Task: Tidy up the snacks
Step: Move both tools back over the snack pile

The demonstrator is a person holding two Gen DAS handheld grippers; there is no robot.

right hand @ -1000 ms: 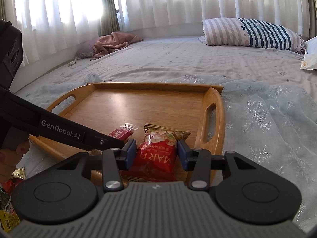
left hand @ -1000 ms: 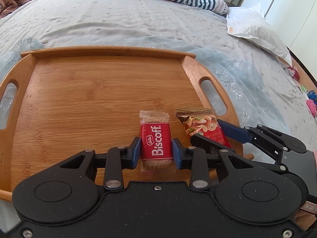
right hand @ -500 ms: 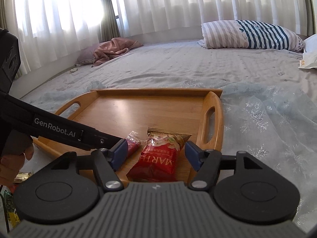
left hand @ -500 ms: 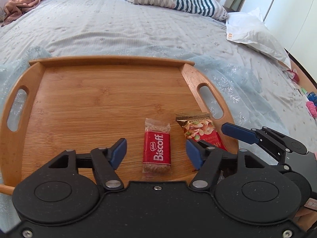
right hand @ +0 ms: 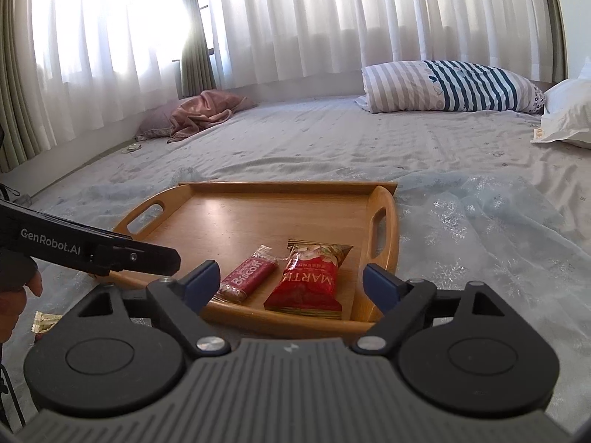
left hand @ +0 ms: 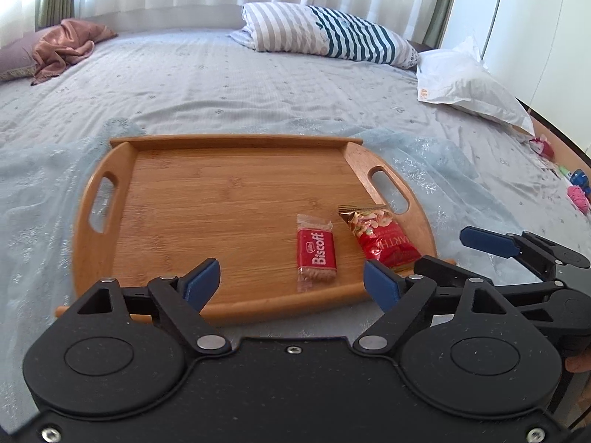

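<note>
Two snacks lie in the tray's near right corner

The red Biscoff biscuit packet (left hand: 316,253) and the red, gold-topped nut pouch (left hand: 380,238) lie side by side, apparently as a tidy row, on the oval bamboo tray (left hand: 229,203). Left gripper (left hand: 291,282) and right gripper (right hand: 291,282) hover spread and empty. Only the right view shows a gold wrapper (right hand: 45,320) on the bedspread.

Two low, forward-facing wrist views near the bed, both sharing the wooden tray (left hand: 236,199) (right hand: 258,217).
</note>
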